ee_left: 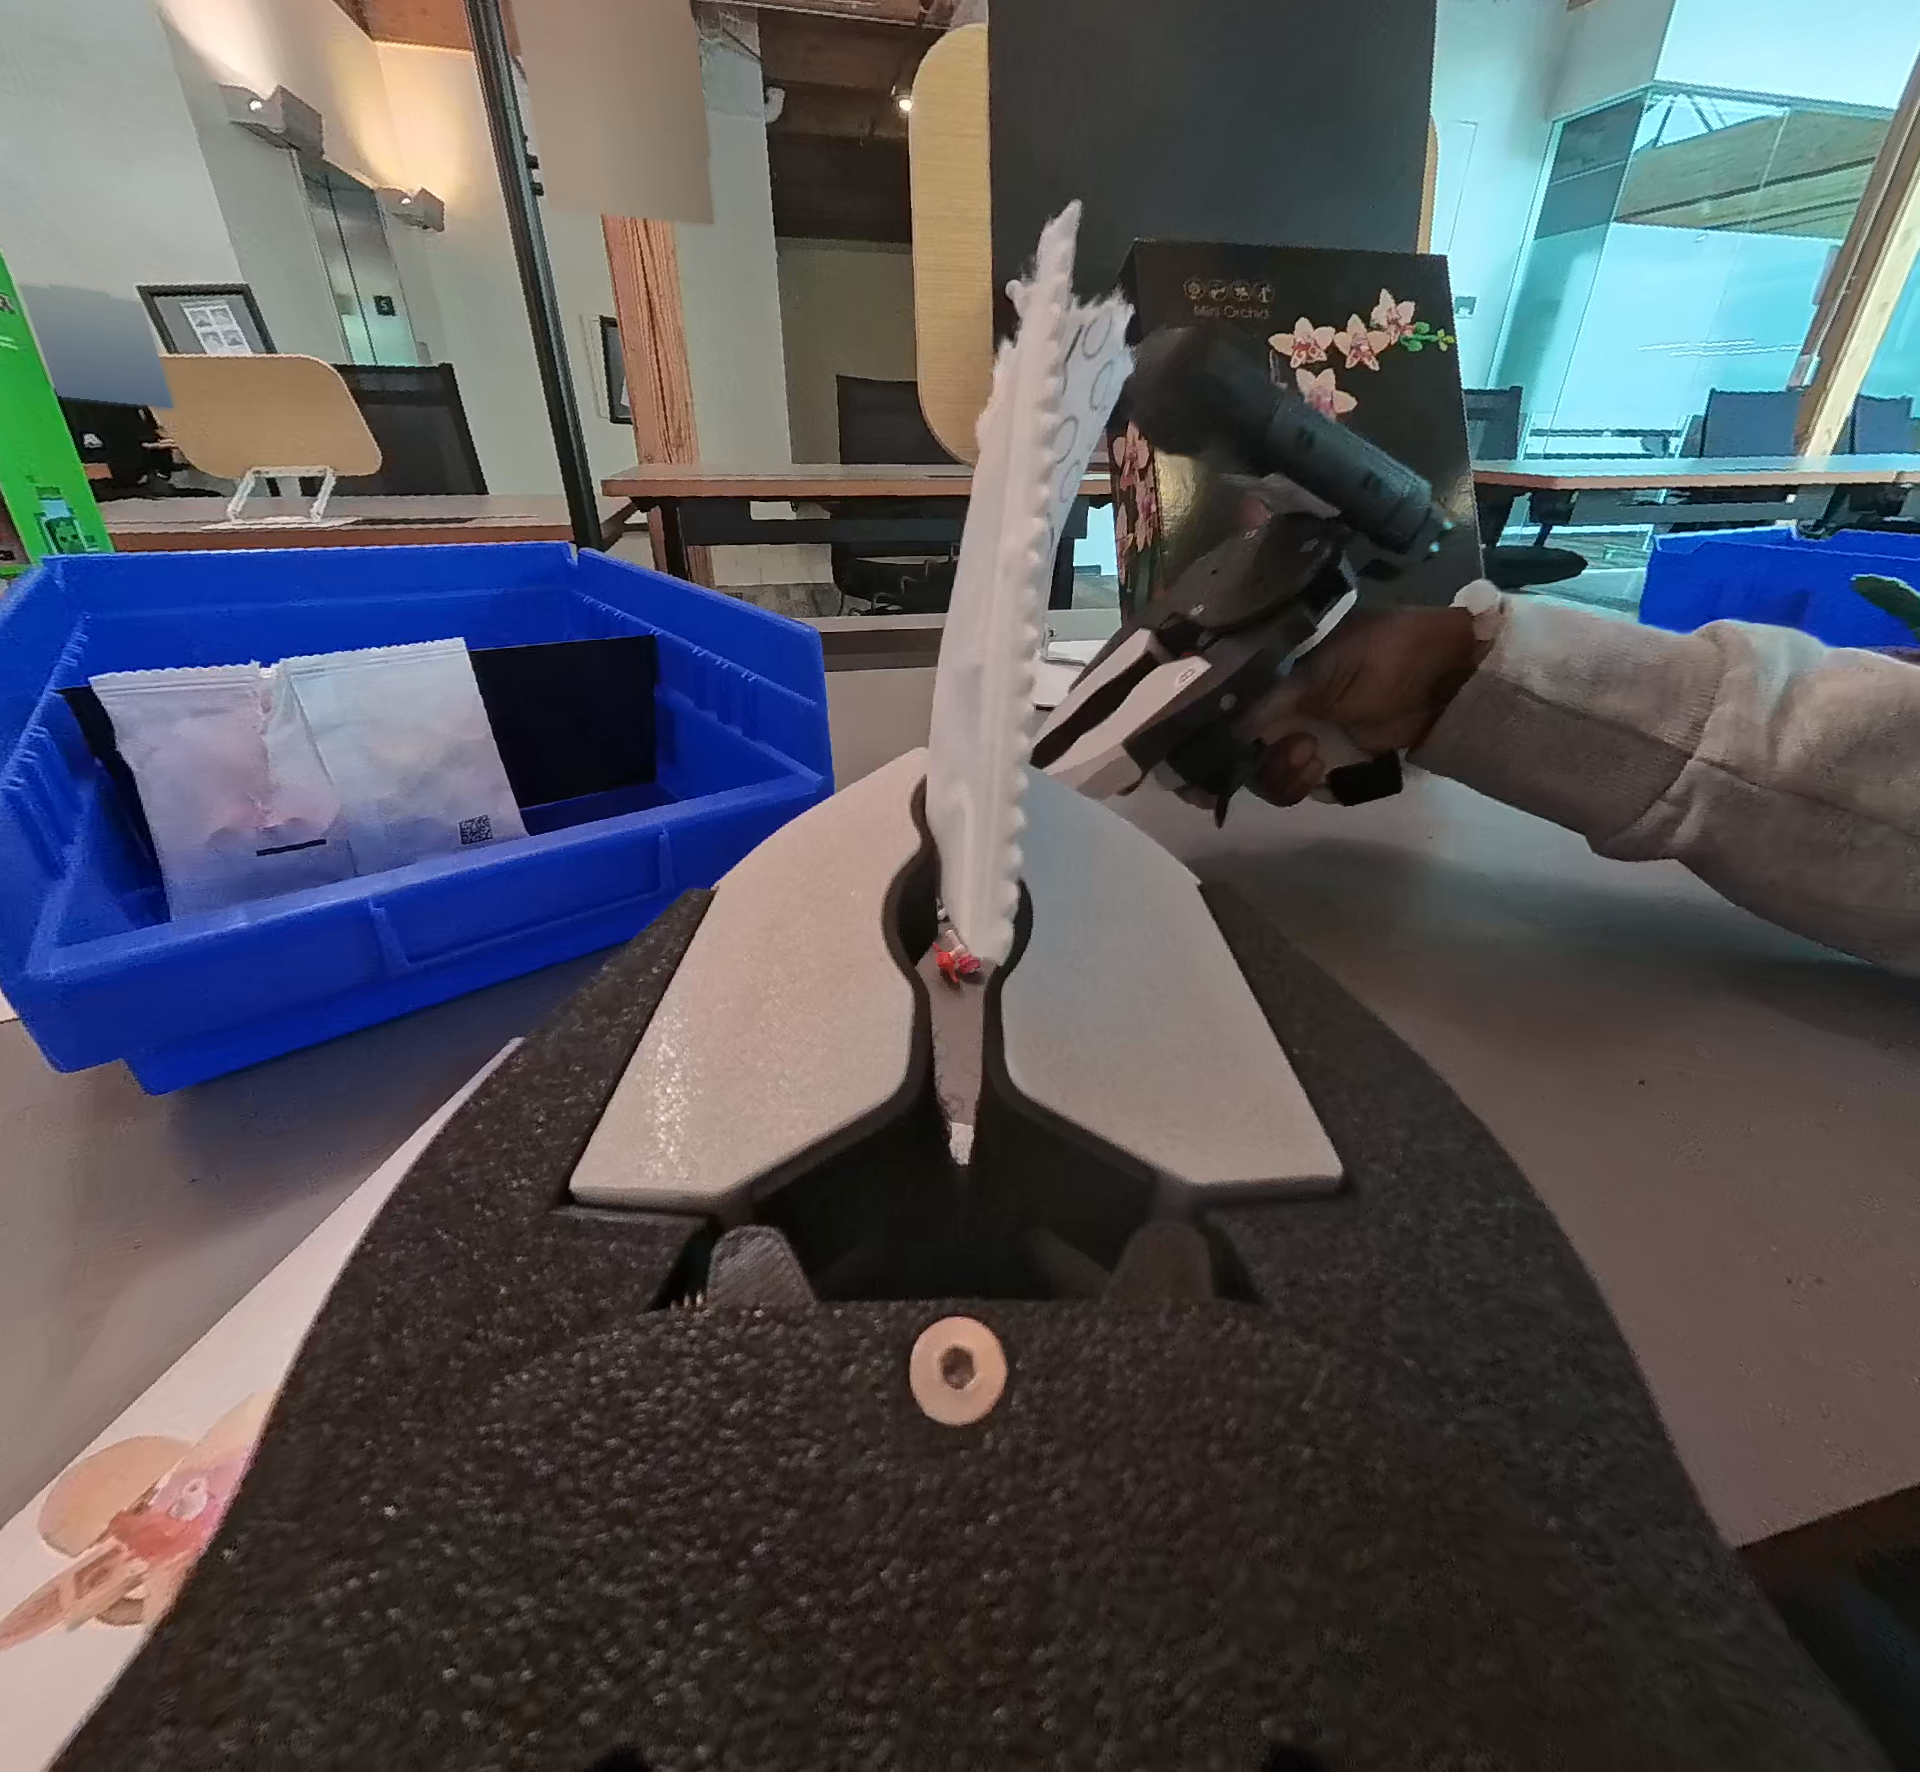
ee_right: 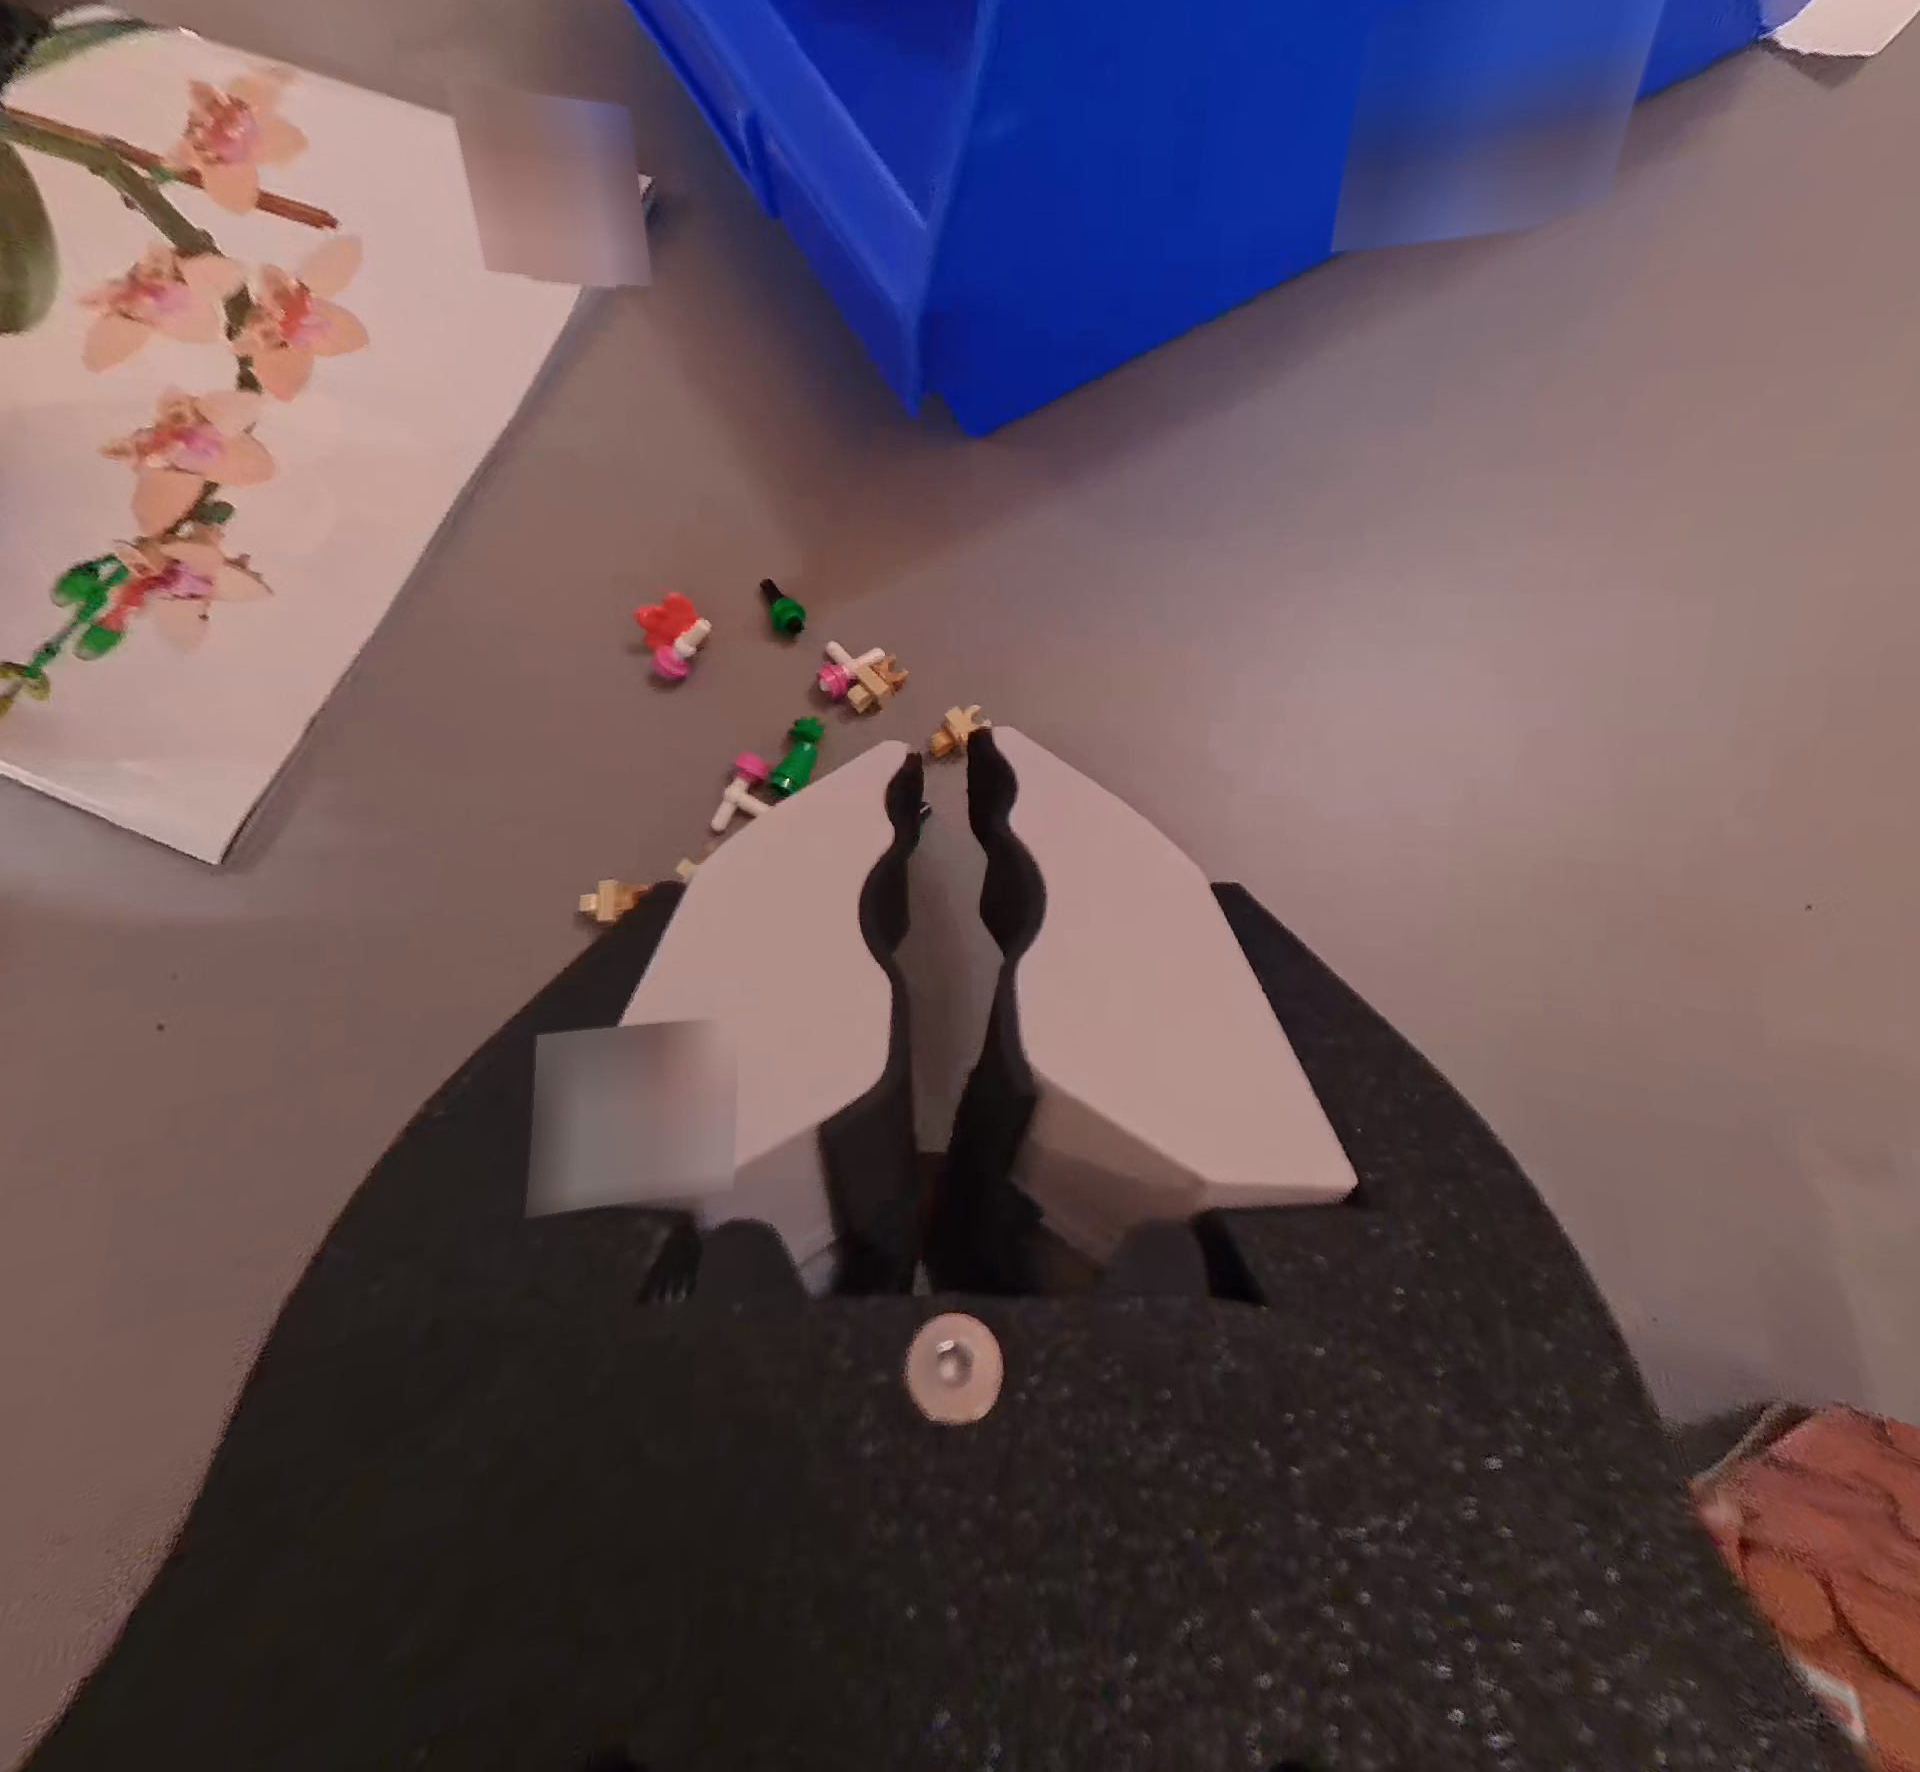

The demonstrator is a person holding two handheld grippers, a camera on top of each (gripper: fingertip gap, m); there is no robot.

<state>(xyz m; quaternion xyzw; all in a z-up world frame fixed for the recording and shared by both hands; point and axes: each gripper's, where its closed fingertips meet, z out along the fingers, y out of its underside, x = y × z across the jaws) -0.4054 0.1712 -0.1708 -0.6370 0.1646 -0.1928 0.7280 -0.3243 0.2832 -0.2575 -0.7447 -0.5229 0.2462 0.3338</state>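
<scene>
The left gripper [ee_left: 961, 901], jaws pinching an upright white paper bag [ee_left: 997, 642], holds it above the grey worktop [ee_left: 1558, 1047]; tilted, it could spill any remaining pieces. The right gripper [ee_right: 945, 756], angled down with jaws slightly parted and empty, could scatter the small bricks [ee_right: 790, 756] at its tip, near the blue bin [ee_right: 1143, 164].

- Our left gripper [ee_left: 961, 792] fills the lower frame of the left wrist view: a black, grainy-textured body and two pale grey, wedge-shaped fingers [ee_left: 774, 1016] with wavy black inner edges.
- We see a round pale washer with a screw [ee_left: 957, 1370] at lower centre.
- Our right gripper [ee_right: 943, 754] has the same build and the same screw [ee_right: 953, 1365].
- At right of the left wrist view, our light grey knitted sleeve [ee_left: 1704, 766] shows, with a black cylindrical handle [ee_left: 1283, 444] above it.
</scene>
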